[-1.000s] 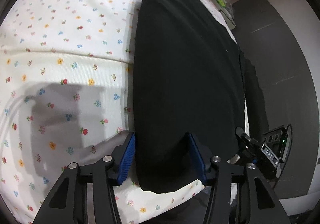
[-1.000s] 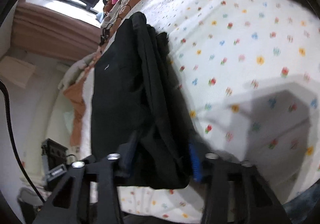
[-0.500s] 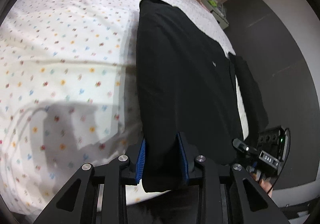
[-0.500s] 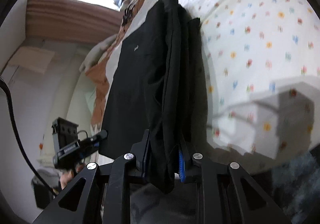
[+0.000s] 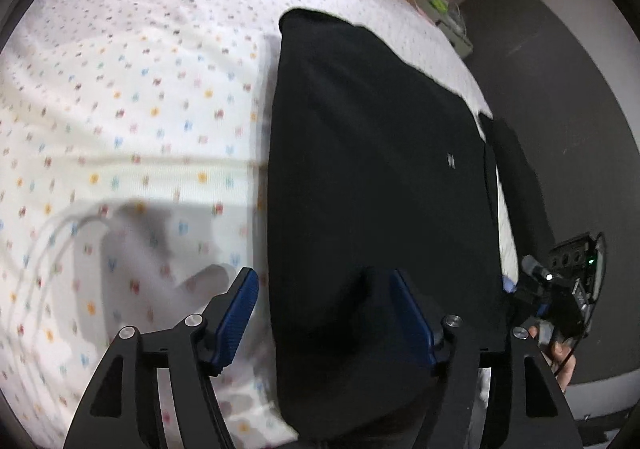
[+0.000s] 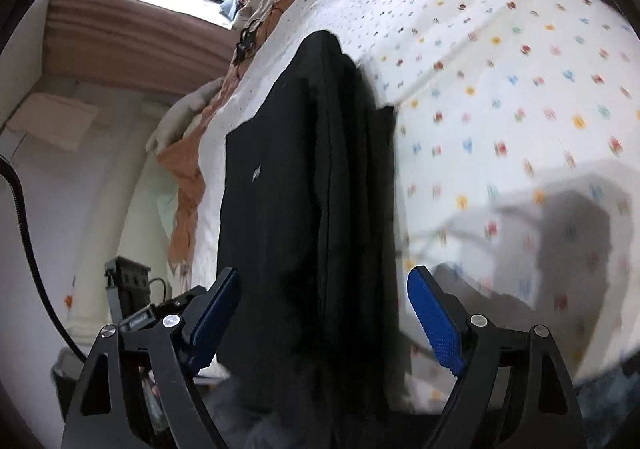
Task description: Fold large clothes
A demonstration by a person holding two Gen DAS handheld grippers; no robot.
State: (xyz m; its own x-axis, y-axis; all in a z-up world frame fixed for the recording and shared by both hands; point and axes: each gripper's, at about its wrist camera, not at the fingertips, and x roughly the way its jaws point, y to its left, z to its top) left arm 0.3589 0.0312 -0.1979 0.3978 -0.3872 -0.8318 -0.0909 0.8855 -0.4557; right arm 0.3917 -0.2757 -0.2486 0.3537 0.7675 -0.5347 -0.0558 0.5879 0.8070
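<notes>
I've got both grippers, left (image 5: 324,313) and right (image 6: 324,323), spread wide, gripping nothing. Black garment (image 5: 380,177) lies folded lengthwise along the floral bedsheet's (image 5: 140,121) near edge. Cross-folds look left. Orange blanket (image 6: 184,185) beyond.

The garment (image 5: 376,177) lies lengthwise on the bed (image 5: 132,97), along the bed's edge, reaching away from both cameras. The left tool (image 5: 326,313) hangs over its near end, fingers spread to either side of the cloth. The right tool (image 6: 324,323) straddles the same end likewise, with open sheet to its right.
</notes>
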